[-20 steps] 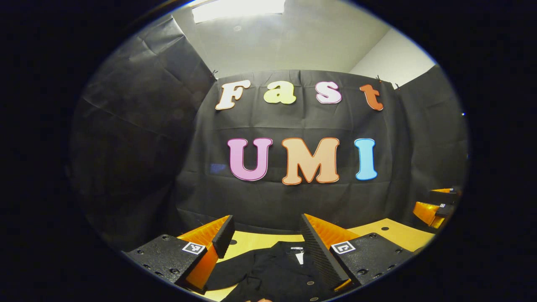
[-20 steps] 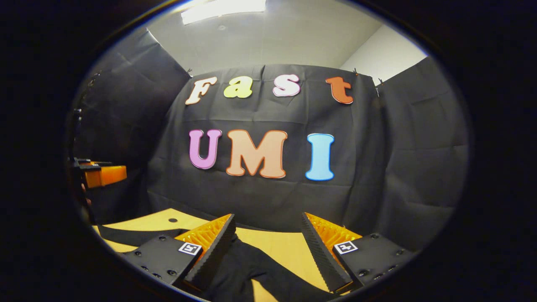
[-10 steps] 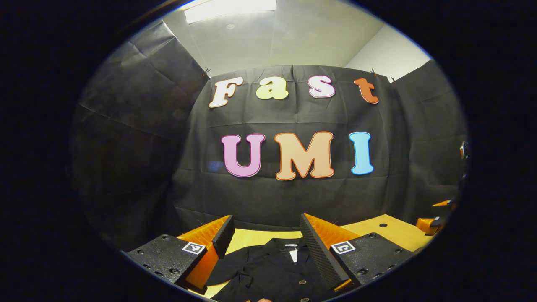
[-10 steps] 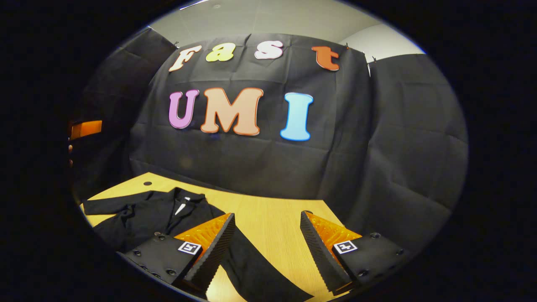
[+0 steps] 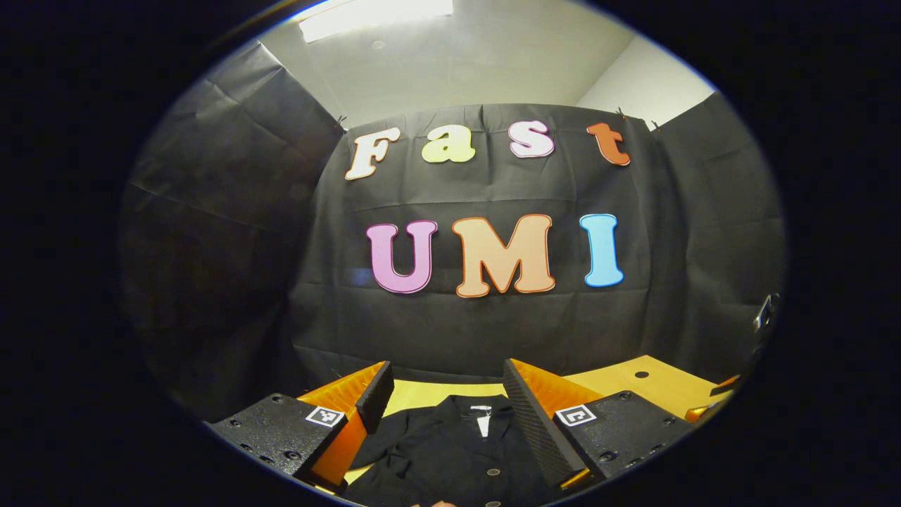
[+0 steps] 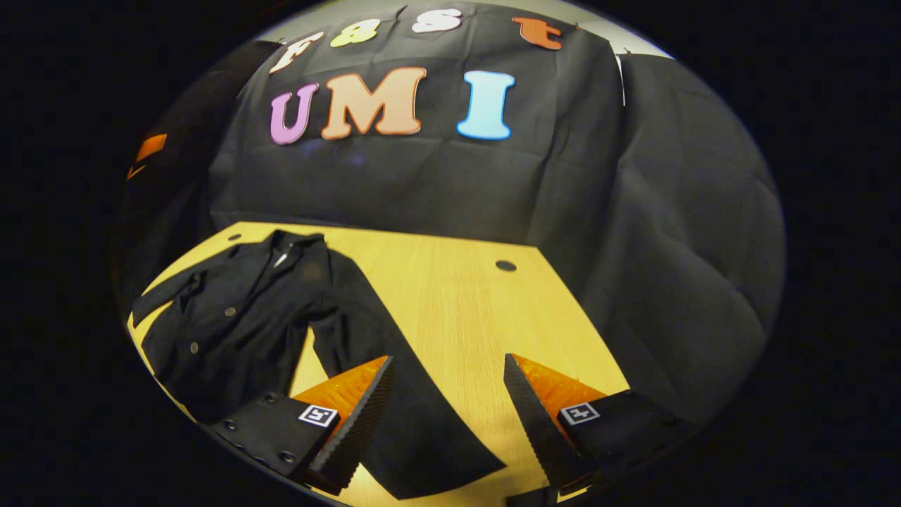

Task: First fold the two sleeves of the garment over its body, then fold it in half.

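Note:
A black buttoned garment [image 6: 232,317] lies spread on the light wooden table [image 6: 450,296], collar toward the far wall. One long sleeve [image 6: 394,401] runs down toward my right gripper [image 6: 447,408], which hovers open above the sleeve's end with nothing between its fingers. In the left gripper view the garment's collar and button front [image 5: 457,443] lie below my left gripper [image 5: 447,415], which is open and holds nothing. A sliver of the right gripper [image 5: 711,398] shows at the far right of that view.
Black cloth walls close in the table at the back and both sides. Two round holes [image 6: 505,265] sit in the tabletop near its far edge. Bare wood stretches to the right of the garment.
The right gripper has tilted downward and risen, bringing the whole garment and table into its view. The left gripper view has shifted only slightly; both grippers stay open.

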Demonstrator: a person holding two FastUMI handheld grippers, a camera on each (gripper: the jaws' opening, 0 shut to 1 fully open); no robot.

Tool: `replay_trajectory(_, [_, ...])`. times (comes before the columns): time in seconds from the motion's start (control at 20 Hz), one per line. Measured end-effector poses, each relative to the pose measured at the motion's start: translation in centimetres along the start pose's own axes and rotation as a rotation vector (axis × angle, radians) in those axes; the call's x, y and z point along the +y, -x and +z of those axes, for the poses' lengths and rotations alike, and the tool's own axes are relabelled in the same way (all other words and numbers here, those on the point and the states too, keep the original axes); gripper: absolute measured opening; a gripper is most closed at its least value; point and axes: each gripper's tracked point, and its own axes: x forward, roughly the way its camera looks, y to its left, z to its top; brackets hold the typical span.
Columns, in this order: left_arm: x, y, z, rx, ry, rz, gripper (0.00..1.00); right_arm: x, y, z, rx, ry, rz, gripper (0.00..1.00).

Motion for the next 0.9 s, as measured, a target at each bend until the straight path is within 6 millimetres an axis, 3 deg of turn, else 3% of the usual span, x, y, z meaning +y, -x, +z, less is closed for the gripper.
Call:
replay_trajectory(0.25, [-2.5,0.5,-0.7,0.022,-0.008,-0.002,0.92,-0.6,-0.7,-5.3,0.144,-0.017,0.043,0.99])
replay_trajectory(0.55, [-5.0,1.4,-0.9,0.030,-0.002,-0.009,0.93,-0.9,-0.9,-10.0,0.235,-0.019,0.080,1.00])
replay_trajectory(0.7, [-5.4,1.6,-0.7,0.032,-0.003,-0.010,0.93,-0.8,-0.7,-11.9,0.282,-0.034,0.087,1.00])
replay_trajectory(0.9, [-6.1,1.7,-0.6,0.032,0.005,-0.022,0.92,-0.2,-0.9,-12.0,0.277,-0.097,0.096,0.96])
